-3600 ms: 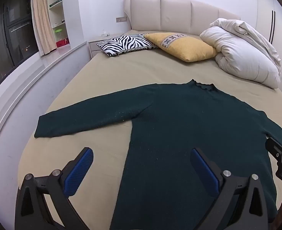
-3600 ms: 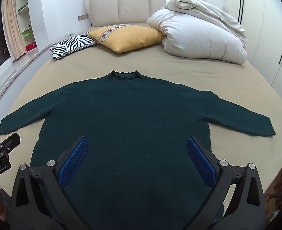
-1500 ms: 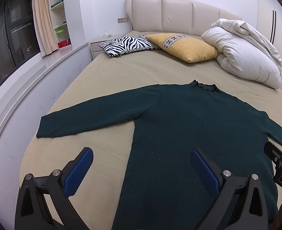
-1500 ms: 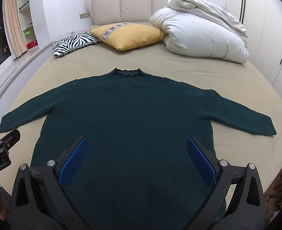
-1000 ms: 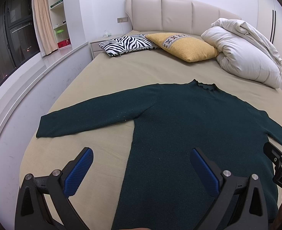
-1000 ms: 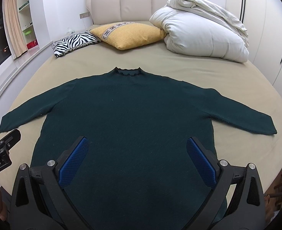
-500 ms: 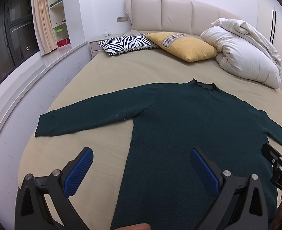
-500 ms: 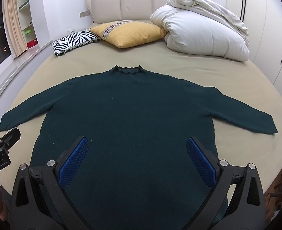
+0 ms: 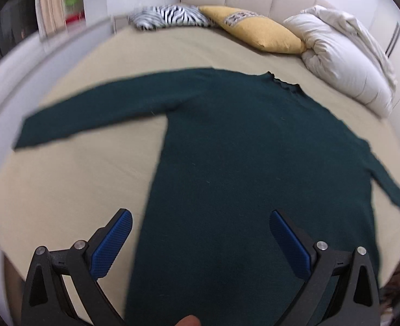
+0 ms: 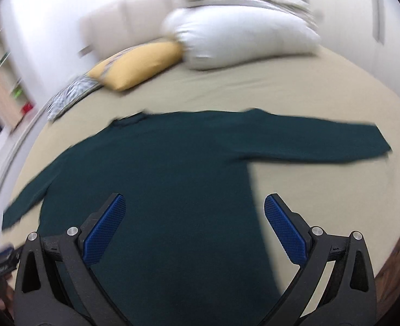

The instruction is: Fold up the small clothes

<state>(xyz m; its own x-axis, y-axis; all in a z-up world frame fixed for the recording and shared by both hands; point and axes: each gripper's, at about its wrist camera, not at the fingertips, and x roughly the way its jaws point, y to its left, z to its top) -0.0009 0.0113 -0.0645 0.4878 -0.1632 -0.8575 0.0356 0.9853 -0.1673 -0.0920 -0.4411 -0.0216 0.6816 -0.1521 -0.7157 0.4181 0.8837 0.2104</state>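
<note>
A dark green long-sleeved sweater lies flat on the beige bed, both sleeves spread out to the sides, collar toward the headboard. It also shows in the right wrist view. My left gripper is open and empty, above the sweater's lower left side edge. My right gripper is open and empty, above the lower right part of the body. The left sleeve reaches toward the bed's left edge. The right sleeve lies out to the right. Both views are motion-blurred.
At the head of the bed lie a zebra-striped pillow, a yellow cushion and a bundled white duvet. A white ledge runs along the bed's left side. The bed's foot edge is close below both grippers.
Both grippers have swung quickly: the left one tilts toward the left sleeve side, the right one turns toward the right sleeve. The sweater has not moved. Both stay open.
</note>
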